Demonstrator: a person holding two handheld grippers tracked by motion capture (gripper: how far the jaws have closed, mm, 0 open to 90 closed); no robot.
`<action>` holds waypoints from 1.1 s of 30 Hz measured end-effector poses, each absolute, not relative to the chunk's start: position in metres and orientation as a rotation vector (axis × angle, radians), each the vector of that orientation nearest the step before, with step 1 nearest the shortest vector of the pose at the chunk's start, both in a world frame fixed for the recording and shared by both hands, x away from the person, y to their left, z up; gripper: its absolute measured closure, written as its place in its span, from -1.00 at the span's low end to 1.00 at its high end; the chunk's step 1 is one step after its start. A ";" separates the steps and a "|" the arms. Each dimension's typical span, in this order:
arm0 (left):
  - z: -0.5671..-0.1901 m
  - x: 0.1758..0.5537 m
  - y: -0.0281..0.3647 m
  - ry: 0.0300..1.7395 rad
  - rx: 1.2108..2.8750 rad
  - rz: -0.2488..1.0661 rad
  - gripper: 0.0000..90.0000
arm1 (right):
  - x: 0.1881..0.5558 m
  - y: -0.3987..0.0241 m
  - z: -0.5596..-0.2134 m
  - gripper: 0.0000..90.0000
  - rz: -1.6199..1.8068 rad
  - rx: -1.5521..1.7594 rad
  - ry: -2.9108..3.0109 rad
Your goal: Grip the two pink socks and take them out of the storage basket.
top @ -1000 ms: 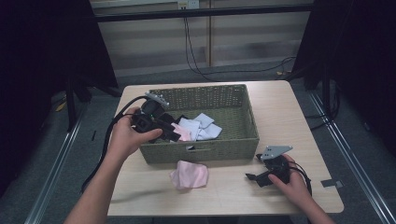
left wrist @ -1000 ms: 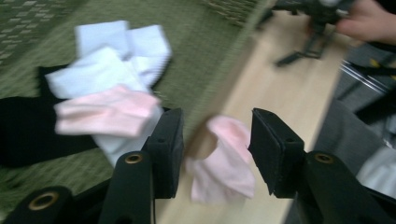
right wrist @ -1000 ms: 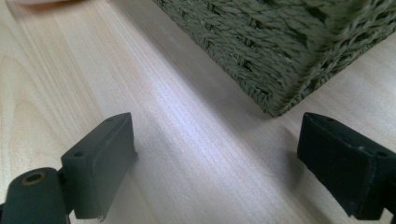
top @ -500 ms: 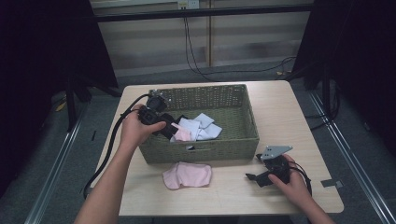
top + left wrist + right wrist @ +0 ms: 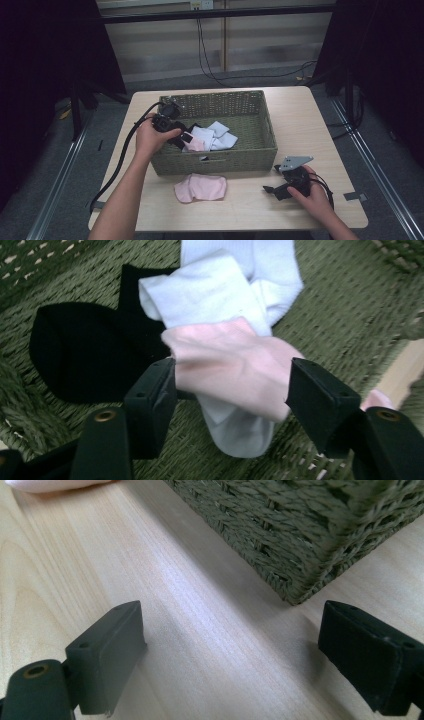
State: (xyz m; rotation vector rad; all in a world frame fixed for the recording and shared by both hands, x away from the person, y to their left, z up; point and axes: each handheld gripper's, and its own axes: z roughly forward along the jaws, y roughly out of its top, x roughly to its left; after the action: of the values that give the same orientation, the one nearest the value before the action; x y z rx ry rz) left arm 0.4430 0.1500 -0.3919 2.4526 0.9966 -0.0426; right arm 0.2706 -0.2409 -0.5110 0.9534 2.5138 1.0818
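Left gripper reaches into the basket over a pink sock; right gripper rests on the table.

In the left gripper view the jaws stand apart on either side of the pink sock, not closed on it; it lies on white socks beside a black sock on the basket floor. A second pink sock lies flat on the table just in front of the basket. The right gripper sits near the basket's front right corner, jaws wide apart with nothing between them but bare wood.
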 end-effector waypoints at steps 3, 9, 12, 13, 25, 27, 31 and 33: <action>-0.395 0.446 0.149 1.016 2.447 -0.051 -0.26 | 0.271 -0.241 -0.511 -0.76 1.082 0.953 2.514; -0.403 0.449 0.145 1.037 2.456 -0.069 -0.34 | 0.271 -0.241 -0.511 -0.76 1.082 0.953 2.514; -0.407 0.451 0.144 1.058 2.458 -0.075 -0.37 | 0.271 -0.241 -0.511 -0.76 1.082 0.953 2.514; -0.407 0.451 0.144 1.061 2.459 -0.074 -0.37 | 0.271 -0.241 -0.511 -0.76 1.082 0.953 2.514; -0.418 0.455 0.144 1.109 2.435 -0.126 -0.39 | 0.271 -0.241 -0.511 -0.76 1.082 0.953 2.514; -0.417 0.455 0.145 1.097 2.426 -0.131 -0.39 | 0.271 -0.241 -0.511 -0.76 1.082 0.953 2.513; -0.419 0.455 0.144 1.105 2.441 -0.147 -0.39 | 0.271 -0.241 -0.511 -0.76 1.082 0.953 2.513; -0.419 0.455 0.143 1.114 2.441 -0.150 -0.39 | 0.271 -0.241 -0.511 -0.76 1.079 0.953 2.513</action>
State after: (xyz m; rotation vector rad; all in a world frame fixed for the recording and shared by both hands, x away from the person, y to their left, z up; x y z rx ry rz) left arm 0.4552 0.1433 -0.4189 2.4408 1.1137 -0.1501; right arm 0.2706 -0.2410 -0.5109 0.9533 2.5134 1.0785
